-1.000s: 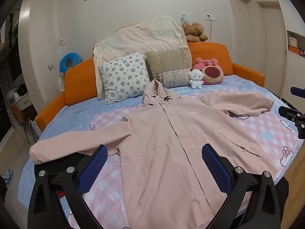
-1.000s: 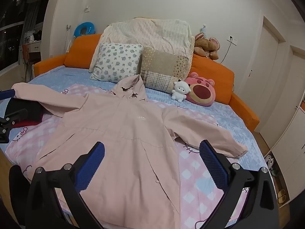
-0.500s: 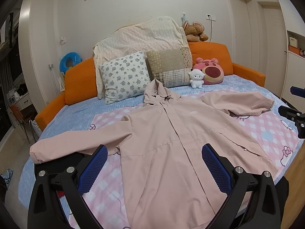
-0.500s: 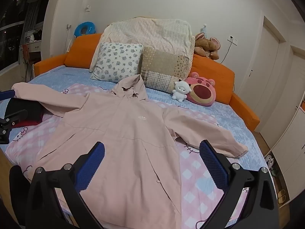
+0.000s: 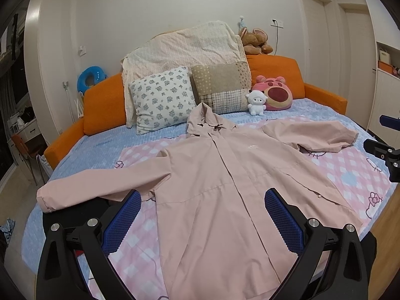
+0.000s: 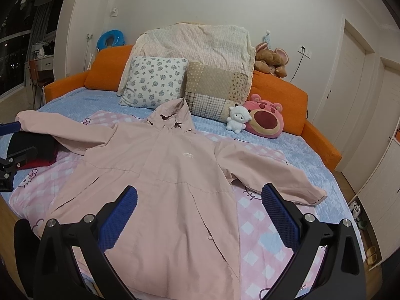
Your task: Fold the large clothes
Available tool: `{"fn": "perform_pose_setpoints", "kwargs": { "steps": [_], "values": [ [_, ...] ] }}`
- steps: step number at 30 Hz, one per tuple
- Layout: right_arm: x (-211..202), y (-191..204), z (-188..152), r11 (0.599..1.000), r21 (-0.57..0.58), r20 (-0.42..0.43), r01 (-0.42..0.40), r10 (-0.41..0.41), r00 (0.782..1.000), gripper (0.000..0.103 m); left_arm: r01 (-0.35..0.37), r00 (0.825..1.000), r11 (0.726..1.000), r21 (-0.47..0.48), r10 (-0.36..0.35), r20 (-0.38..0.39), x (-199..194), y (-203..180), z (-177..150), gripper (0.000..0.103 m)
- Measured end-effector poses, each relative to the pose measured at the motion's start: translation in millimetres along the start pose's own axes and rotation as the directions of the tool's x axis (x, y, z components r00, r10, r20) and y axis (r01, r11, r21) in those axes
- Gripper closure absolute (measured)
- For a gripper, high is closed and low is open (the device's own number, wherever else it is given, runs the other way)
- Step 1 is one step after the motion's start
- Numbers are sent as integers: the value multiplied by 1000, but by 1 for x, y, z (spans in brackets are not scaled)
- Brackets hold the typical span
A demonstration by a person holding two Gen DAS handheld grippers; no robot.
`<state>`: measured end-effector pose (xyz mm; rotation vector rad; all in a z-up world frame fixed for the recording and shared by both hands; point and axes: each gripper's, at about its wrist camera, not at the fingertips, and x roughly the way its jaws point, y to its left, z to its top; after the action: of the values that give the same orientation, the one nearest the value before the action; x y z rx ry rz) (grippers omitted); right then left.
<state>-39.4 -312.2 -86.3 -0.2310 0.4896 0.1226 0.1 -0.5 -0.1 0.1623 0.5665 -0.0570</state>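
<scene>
No visible change from the earlier frames: both grippers hover in the same spots, jacket unmoved. Left gripper has its fingers spread wide, holding nothing; right gripper likewise, blue textured pads apart and empty (black plastic frames, silver bolts). Each hangs over the near hem. The pink jacket lies flat, front up, on a pink checked blanket with cartoon prints, spread over the blue quilted bed. Both sleeves are stretched out sideways, hood pointing toward the pillows, placket closed, small white logo on the chest; fabric smooth, thin, lightly creased. A dark garment sits under the left sleeve. Further back: floral pillow, patchwork pillow, white lamb plush, pink bear cushion, cream quilt draped over the orange headboard, brown plush on top.
</scene>
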Motion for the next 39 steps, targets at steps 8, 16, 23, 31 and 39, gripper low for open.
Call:
{"fn": "perform_pose_setpoints", "kwargs": {
  "steps": [8,16,23,31,39],
  "values": [
    [0,2,-1,1000,13,0,-6,6,1000,5,2,1000,1000,1,-2,-2,0,0,0,3],
    [1,5,0,1000,11,-4,-10,10,1000,5,-1,1000,1000,7,1,-4,2,0,-6,3],
    [2,6,0,1000,11,-4,-8,8,1000,5,1,1000,1000,12,-1,-13,5,-9,-10,3],
    [6,8,-4,999,16,-30,-28,29,999,5,18,999,1000,7,-17,-30,9,-8,-9,3],
    [7,8,-4,1000,12,-32,-26,26,999,5,17,999,1000,4,-17,-35,10,-5,-14,3]
  ]
}}
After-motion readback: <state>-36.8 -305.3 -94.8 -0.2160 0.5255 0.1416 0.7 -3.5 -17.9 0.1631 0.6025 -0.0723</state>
